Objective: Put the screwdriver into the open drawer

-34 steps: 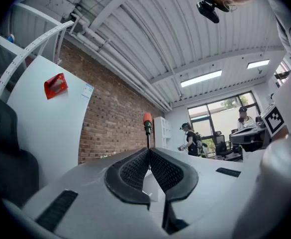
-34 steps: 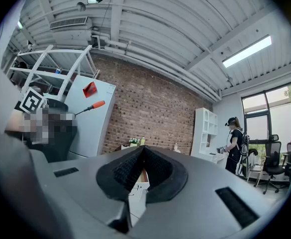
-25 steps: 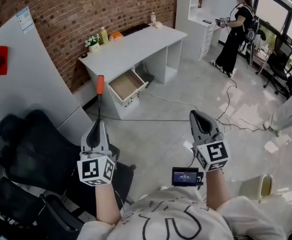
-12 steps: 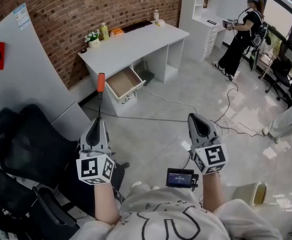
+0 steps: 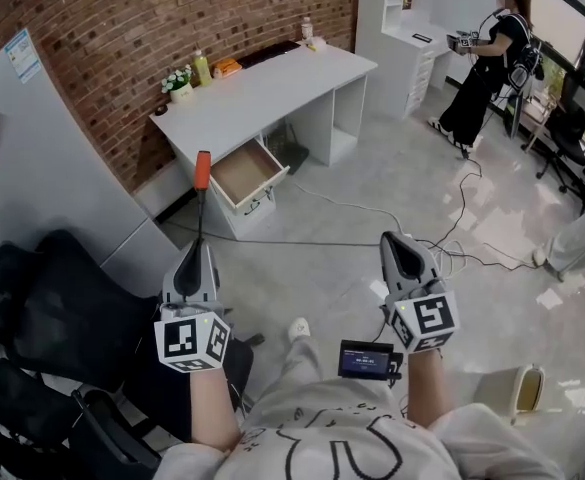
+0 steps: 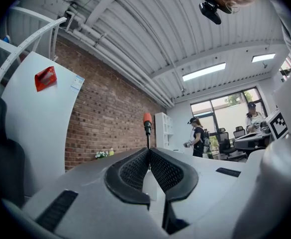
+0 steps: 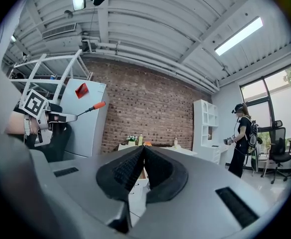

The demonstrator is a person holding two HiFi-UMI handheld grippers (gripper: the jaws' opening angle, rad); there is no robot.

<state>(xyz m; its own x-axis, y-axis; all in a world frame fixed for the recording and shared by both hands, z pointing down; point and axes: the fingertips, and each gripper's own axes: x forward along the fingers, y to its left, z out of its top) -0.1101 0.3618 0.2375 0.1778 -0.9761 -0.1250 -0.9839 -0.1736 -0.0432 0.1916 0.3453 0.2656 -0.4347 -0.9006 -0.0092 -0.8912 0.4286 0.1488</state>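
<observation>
My left gripper (image 6: 148, 152) clamps the screwdriver (image 6: 147, 127) by its shaft, orange handle pointing straight out beyond the jaw tips (brick wall (image 6: 113, 118) farther ahead, leftward).

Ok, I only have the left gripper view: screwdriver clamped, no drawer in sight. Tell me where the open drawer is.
Observer: The head view shows the open drawer pulled out under the white desk, ahead of the left gripper, roughly in line with the screwdriver.
Operator: Report the other gripper.
Observer: In its own view the right gripper is shut, with nothing between its jaws.
Operator: Tell me what is inside the drawer.
Observer: Its wooden bottom looks bare in the head view, though it is too far away to rule out small things.
</observation>
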